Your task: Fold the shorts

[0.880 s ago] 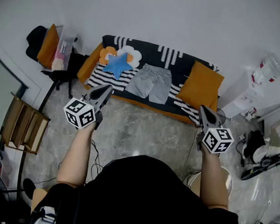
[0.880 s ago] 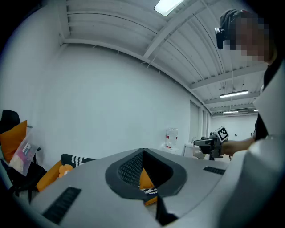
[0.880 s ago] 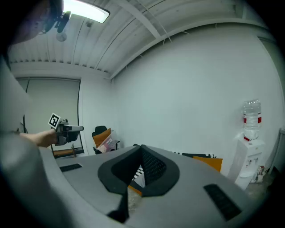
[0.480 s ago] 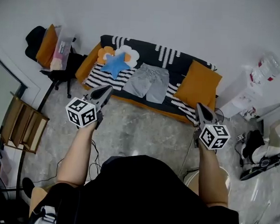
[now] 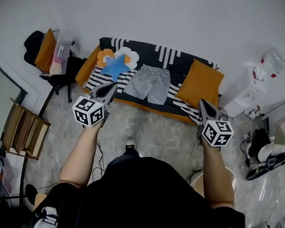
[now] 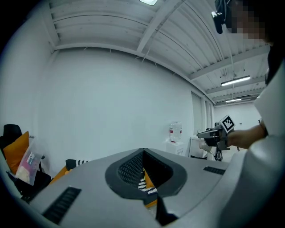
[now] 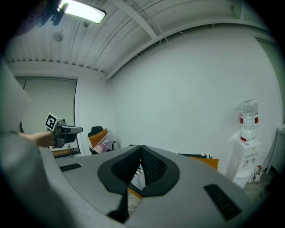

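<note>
The grey shorts lie spread flat on the seat of the sofa, about midway along it, waistband toward the backrest and both legs pointing toward the near edge. To their left on the sofa sit a blue star-shaped pillow and, partly behind it, a flower-shaped pillow; to their right an orange cushion leans against the backrest, and another orange cushion props up the sofa's left end. The person stands on the grey stone floor on the near side of the sofa, both arms stretched forward. The left gripper is held in the air just short of the sofa's near edge, left of the shorts, its jaws closed together with nothing between them. The right gripper hangs over the sofa's near right corner, below the orange cushion, its jaws likewise pressed together and empty. Neither gripper touches the shorts. At the far left stands a dark chair loaded with an orange cushion and a clear bag; at the right, against the wall, a white water dispenser carries a bottle.
</note>
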The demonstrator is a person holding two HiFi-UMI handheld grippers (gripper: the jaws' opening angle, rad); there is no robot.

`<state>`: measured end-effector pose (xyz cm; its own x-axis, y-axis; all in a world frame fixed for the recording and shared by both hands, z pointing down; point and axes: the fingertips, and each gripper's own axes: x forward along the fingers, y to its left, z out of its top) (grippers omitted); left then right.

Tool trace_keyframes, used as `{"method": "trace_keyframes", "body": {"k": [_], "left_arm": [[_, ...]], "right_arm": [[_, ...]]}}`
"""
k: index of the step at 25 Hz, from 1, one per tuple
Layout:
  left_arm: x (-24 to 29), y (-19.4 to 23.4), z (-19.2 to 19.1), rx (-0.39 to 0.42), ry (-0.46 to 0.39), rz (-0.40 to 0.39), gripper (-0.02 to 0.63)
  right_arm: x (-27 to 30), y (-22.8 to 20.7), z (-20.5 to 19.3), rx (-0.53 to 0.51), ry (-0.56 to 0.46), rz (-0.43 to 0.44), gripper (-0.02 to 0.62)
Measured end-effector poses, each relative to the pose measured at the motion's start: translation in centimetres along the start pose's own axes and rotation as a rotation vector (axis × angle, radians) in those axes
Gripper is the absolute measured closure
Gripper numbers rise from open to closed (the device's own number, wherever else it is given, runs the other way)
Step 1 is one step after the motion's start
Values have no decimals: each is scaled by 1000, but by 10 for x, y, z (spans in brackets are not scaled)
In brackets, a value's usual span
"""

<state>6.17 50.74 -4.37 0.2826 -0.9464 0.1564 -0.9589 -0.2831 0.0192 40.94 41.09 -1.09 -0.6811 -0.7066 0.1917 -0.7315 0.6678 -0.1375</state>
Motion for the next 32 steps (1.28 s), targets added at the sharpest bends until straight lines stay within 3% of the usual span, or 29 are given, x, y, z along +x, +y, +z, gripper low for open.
{"method": "trace_keyframes", "body": {"k": [13, 32], "left_arm": [[41, 29, -24, -36, 22, -18, 591], [157, 166, -48, -75, 93, -59, 591]], "right_arm": [[41, -9, -12, 1, 42, -25, 591], [203, -32, -8, 15, 114, -68, 591]]}}
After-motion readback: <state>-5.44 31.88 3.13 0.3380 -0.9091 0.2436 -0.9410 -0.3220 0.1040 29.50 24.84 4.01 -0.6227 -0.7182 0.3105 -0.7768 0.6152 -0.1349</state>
